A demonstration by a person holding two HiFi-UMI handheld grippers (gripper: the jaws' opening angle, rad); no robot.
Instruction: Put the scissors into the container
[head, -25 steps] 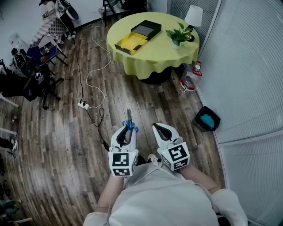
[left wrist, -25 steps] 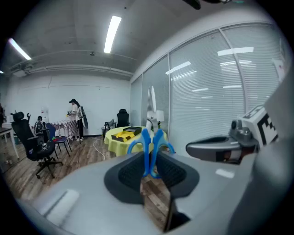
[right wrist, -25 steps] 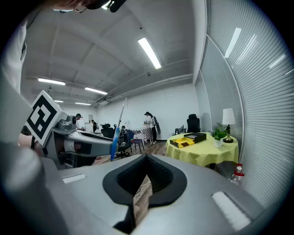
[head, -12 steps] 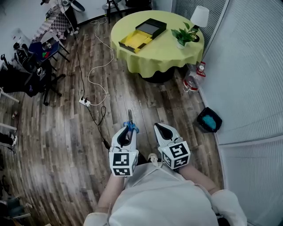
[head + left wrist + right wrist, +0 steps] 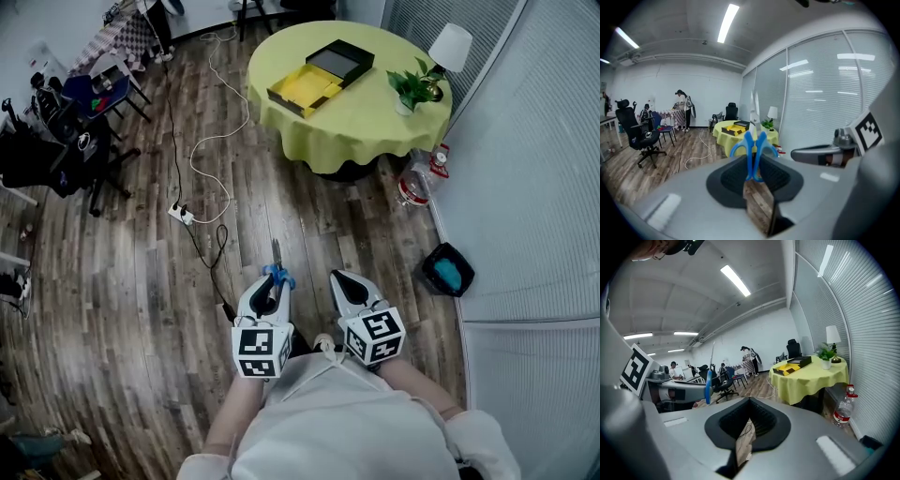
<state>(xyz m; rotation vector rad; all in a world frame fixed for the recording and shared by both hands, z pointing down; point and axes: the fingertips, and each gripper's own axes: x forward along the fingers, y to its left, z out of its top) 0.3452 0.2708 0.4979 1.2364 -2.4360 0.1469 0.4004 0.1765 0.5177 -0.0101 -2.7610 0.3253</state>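
Left gripper [image 5: 272,281]: clamped on the blue-handled scissors [image 5: 275,266]. The handles are pinched at the pad tips and the blades project past them toward 12 o'clock, roughly in line with the gripper. Right gripper [image 5: 344,279], just beside at 3 o'clock: closed, nothing held. Both are carried over the wooden floor [image 5: 309,220], not yet at the table [image 5: 375,127].

Step in hand, as judged: carrying the scissors to the table. The round, yellow-clothed table is at 12–1 o'clock, well apart. An open yellow-lined box [image 5: 302,91] is seen on it at 12 o'clock, with a black tray or lid [image 5: 339,61] right beside. Which one is the container cannot be told; the yellow one is assumed.

Notes:
- Only the handles are pinched and the blades are long, so pivoting in the pads is likely. Squeeze to be kept firm, wrist roll avoided.
- Cable [image 5: 211,122] and power strip [image 5: 181,215] at 11 o'clock are best walked around.
- Potted plant [image 5: 410,87] and lamp [image 5: 450,45] at 1 o'clock: swing to be kept clear of them.
- Scissors to be lowered tips first and laid flat, and released only once borne by the box floor.
- The box rim can be steadied by the right gripper.
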